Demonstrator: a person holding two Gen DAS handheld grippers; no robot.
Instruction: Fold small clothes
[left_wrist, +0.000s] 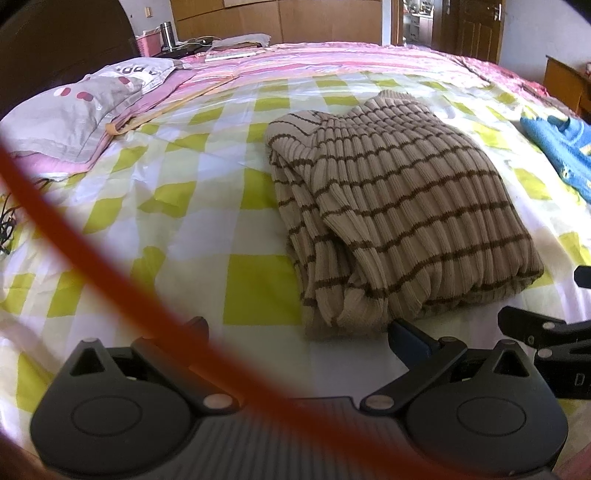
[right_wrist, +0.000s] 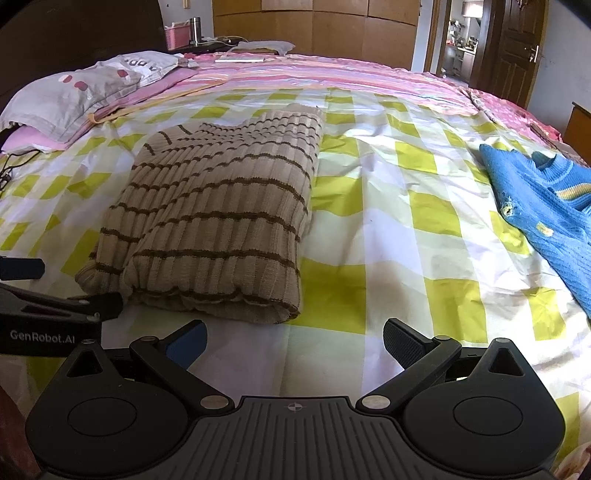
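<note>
lying folded on the checked yellow-and-white bedsheet (right_wrist: 436, 206) is a beige sweater with brown stripes (right_wrist: 218, 221), ribbed, made into a thick rectangle with one sleeve tucked along its side. the right gripper (right_wrist: 293, 341) has its jaws wide apart and holds nothing; the sweater sits ahead of the jaws and to the left of them, its near edge just beyond the left fingertip but not touching it. the left gripper (left_wrist: 295, 334) also has its jaws spread open and empty; in its view the same sweater (left_wrist: 391, 206) is ahead and a little to the right of the jaws, the near hem close to the right finger. a blurred orange cable (left_wrist: 110, 273) crosses in front of the left camera and hides part of the left finger. a blue knitted garment (right_wrist: 546, 206) lies well apart, far to the right of the right jaws. a grey pillow (right_wrist: 74, 92) is far ahead and left, on pink striped bedding (right_wrist: 332, 77)
</note>
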